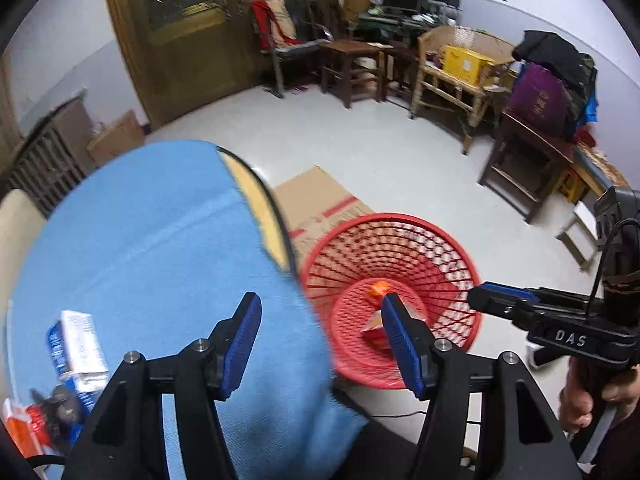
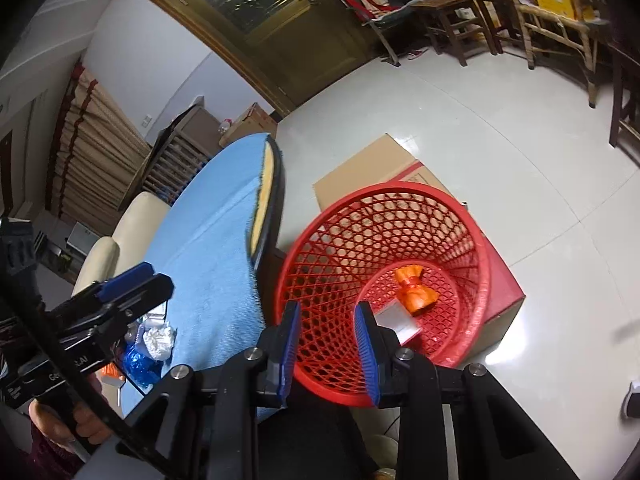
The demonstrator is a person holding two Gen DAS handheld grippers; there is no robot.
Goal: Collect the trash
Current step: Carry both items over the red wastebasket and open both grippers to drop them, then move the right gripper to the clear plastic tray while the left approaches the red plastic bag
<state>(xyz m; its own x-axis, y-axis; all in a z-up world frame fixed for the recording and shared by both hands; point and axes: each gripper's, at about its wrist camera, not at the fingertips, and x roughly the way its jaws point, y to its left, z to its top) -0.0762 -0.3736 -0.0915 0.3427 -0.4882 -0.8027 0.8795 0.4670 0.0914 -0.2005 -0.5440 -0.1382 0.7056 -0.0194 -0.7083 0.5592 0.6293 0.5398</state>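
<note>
Hovering over the red basket (image 2: 384, 276), my right gripper (image 2: 328, 344) has its jaws parted to a moderate gap and holds nothing. The basket sits on a flattened cardboard box (image 2: 360, 172) on the floor, just beside the rim of the desk (image 1: 152, 232). Inside it lie an orange wrapper (image 2: 414, 290) and a white-and-red carton (image 2: 400, 320).

My left gripper (image 1: 320, 340) is also empty, its jaws spread wide, one finger over the blue desk cloth and the other over the basket.

Remaining trash lies on the desk at my left: a blue-and-white carton (image 1: 78, 350), a crumpled white tissue (image 2: 158, 340), a blue foil wrapper (image 2: 140, 362) and an orange packet (image 1: 20, 428). All of it sits down and to the left of the left jaws, near the desk edge closest to me.

Judgement: the left gripper is the nearer one for the next pickup. The blue-and-white carton's long axis appears to run roughly away from me, so the jaws should close across its narrow width. The right gripper would have to cross over the left to reach that pile.
</note>
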